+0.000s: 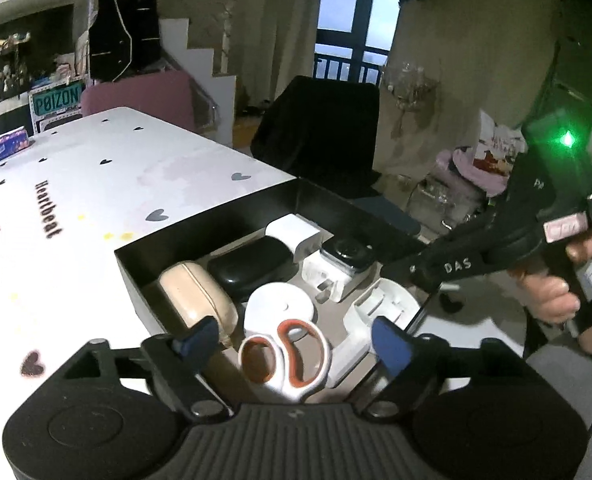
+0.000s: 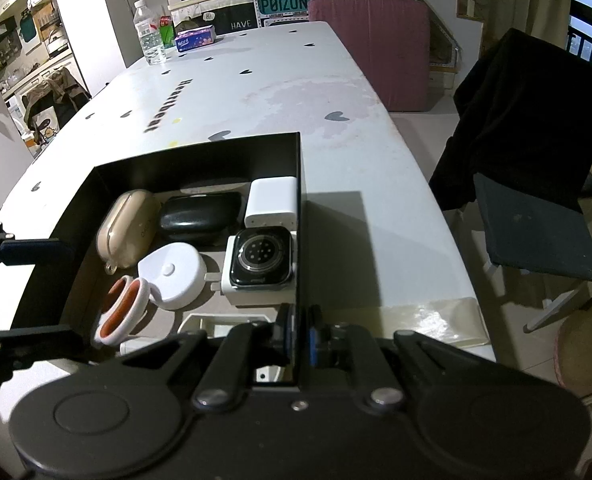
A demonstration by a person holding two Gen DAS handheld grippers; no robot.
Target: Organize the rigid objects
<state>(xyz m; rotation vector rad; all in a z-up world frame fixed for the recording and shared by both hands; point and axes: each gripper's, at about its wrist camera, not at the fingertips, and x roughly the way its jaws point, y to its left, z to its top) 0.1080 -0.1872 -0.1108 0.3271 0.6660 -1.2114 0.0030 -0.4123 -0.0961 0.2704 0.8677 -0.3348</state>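
A clear plastic water bottle and a blue tissue pack are seen at the far end of the white heart-printed surface. A pink cushioned chair is placed beyond its far edge, and a black-draped chair beside its right edge.

I read "Heartbeat" printed in dark letters on the white table. A teal plate beyond its far end says "P0IZON". Below the shelf, a dark board shows "HAVE" and a small "Hi". The right gripper carries white letters "DAS" on its arm.
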